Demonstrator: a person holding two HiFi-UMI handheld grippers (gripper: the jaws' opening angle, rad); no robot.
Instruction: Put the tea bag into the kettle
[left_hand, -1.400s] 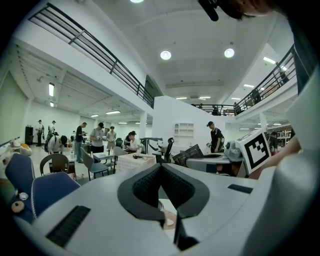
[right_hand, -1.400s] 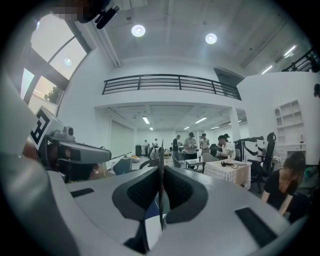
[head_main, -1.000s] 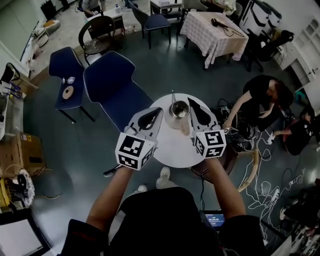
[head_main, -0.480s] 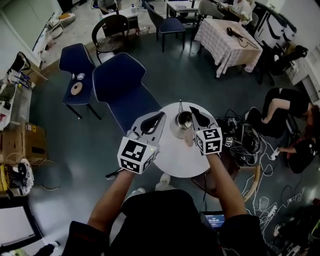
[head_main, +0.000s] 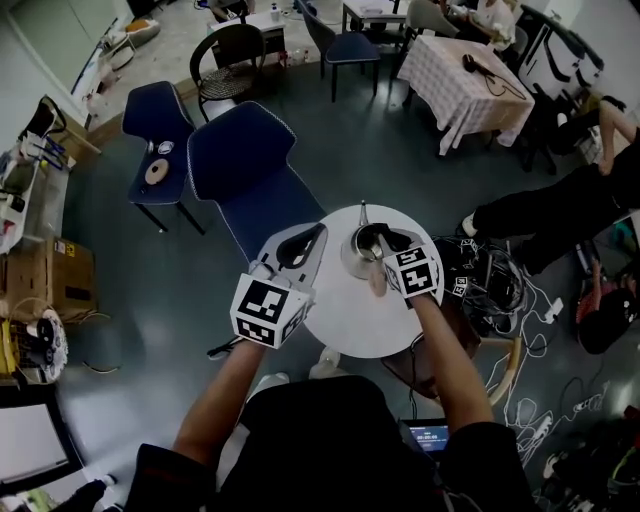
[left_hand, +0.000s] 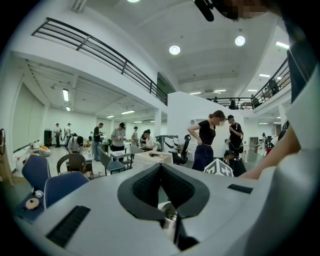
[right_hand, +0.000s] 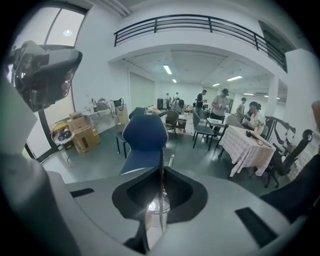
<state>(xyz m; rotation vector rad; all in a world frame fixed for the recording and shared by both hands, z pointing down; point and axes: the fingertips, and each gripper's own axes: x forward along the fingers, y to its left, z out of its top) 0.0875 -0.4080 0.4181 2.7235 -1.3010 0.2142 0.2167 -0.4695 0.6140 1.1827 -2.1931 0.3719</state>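
A steel kettle (head_main: 358, 248) stands at the far side of the round white table (head_main: 350, 318). My right gripper (head_main: 374, 234) reaches over the kettle's rim, its jaws shut on a thin string (right_hand: 161, 172). A pale tea bag (head_main: 377, 279) hangs below it beside the kettle and shows as a translucent strip (right_hand: 156, 220) in the right gripper view. My left gripper (head_main: 318, 234) hovers just left of the kettle, jaws together and holding nothing. In the left gripper view, part of the kettle (left_hand: 170, 218) shows under the jaws.
A blue chair (head_main: 248, 165) stands just beyond the table on the left. Cables and gear (head_main: 500, 280) lie on the floor to the right. A person's legs (head_main: 545, 205) stretch across the right side. A checked table (head_main: 470, 85) stands further back.
My right gripper has moved left and forward until its tips are over the kettle, carrying the tea bag along. The left gripper has hardly moved. The person at the right has shifted.
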